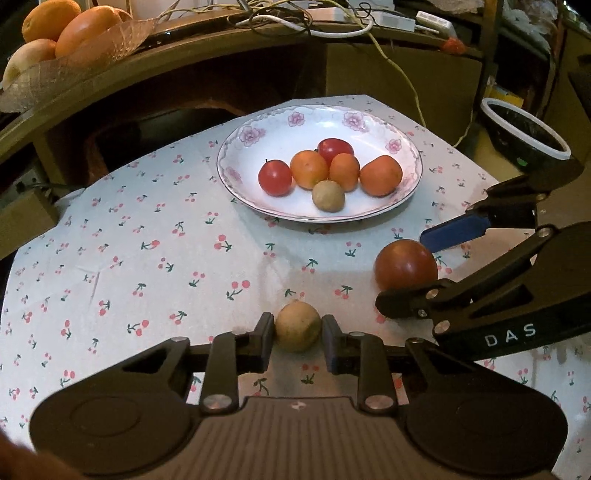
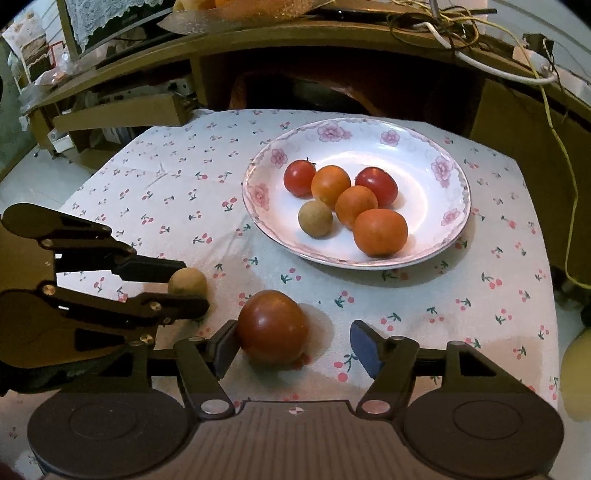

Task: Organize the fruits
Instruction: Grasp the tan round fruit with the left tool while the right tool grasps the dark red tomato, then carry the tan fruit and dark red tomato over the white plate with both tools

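Observation:
A small tan round fruit (image 1: 297, 326) lies on the cherry-print cloth (image 1: 147, 258), and my left gripper (image 1: 297, 328) is shut on it, a pad against each side. Just to its right rests a dark red tomato (image 1: 405, 264). My right gripper (image 2: 295, 339) stands open around the tomato (image 2: 272, 326): the left pad touches it, while the blue right pad (image 2: 364, 345) is well clear. In the right wrist view the left gripper (image 2: 190, 286) holds the tan fruit (image 2: 186, 281) at the left. Beyond, a flowered white plate (image 1: 317, 110) holds several red, orange and tan fruits.
A glass bowl of oranges (image 1: 74, 48) sits on the raised wooden shelf at the back left, with tangled cables (image 1: 295, 18) along it. A dark bin with a white rim (image 1: 524, 129) stands off the table's right. A cardboard box (image 2: 122, 110) lies past the far left corner.

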Demonstrator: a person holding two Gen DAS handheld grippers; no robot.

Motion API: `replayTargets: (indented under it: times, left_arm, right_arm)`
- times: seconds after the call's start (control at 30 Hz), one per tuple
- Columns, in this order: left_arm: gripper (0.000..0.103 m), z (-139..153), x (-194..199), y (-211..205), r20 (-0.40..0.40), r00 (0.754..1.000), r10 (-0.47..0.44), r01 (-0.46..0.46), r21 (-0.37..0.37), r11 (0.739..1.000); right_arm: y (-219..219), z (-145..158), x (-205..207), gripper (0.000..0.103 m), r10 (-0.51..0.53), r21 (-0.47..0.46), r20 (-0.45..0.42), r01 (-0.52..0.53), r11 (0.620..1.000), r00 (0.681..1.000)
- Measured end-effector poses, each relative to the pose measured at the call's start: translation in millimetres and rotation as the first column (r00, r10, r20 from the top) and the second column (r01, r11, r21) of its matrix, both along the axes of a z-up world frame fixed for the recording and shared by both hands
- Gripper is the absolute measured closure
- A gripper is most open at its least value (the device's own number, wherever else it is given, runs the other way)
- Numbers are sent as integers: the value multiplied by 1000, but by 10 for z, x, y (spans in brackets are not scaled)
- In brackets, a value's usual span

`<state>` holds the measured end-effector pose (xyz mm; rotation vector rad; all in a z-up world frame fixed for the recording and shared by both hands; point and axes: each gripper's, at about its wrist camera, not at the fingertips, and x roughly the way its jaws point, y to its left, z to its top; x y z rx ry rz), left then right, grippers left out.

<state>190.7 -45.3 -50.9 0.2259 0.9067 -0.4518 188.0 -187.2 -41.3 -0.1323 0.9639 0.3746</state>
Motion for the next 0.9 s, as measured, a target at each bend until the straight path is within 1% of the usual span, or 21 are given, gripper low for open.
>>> replayTargets:
  times: [0.07,0.17,0.33,0.43,0.5,0.57,0.6,0.63,0.7,0.9]
  left_arm:
    - [69,-4,14,9,-1,1000,1,-1,-3,1000]
    - [64,-10,7,14,8,1000,1,-1,6,1000]
    - [59,-15,8,33,13,1000,3,-3,9,1000]
    - [58,-19,6,39,18,1000,0,0,9,1000]
    - [59,-20,-2,42,22,1000,-2,2,7,1000]
    - [60,-21,2,46,20,1000,-1,1,3,1000]
    - [63,-18,7,46,17,1000,-1,1,0,1000]
    - [68,-14,10,42,10,1000,-3,3,-7,1000]
    - [71,-3,4,23,1,1000,-7,7,-11,1000]
    - [71,26,-18,3,-8,1000,-11,11,-19,1000]
  right_arm:
    - [-2,0,14,38,-2,1,0,2,1000,1000]
    - [-8,0,27,38,-3,2,6,3,1000,1000]
    - [13,-9,40,38,8,-3,19,-8,1000,1000]
    - [19,-11,50,39,9,-2,22,-9,1000,1000]
    - [24,-13,55,41,12,2,16,-12,1000,1000]
    - [38,-7,51,49,15,1,13,-15,1000,1000]
    - [45,-2,44,51,19,2,12,-19,1000,1000]
    - [57,1,38,56,25,3,10,-25,1000,1000]
    - [82,11,25,62,35,4,9,-35,999,999]
    - [92,20,29,63,36,11,-5,-36,999,999]
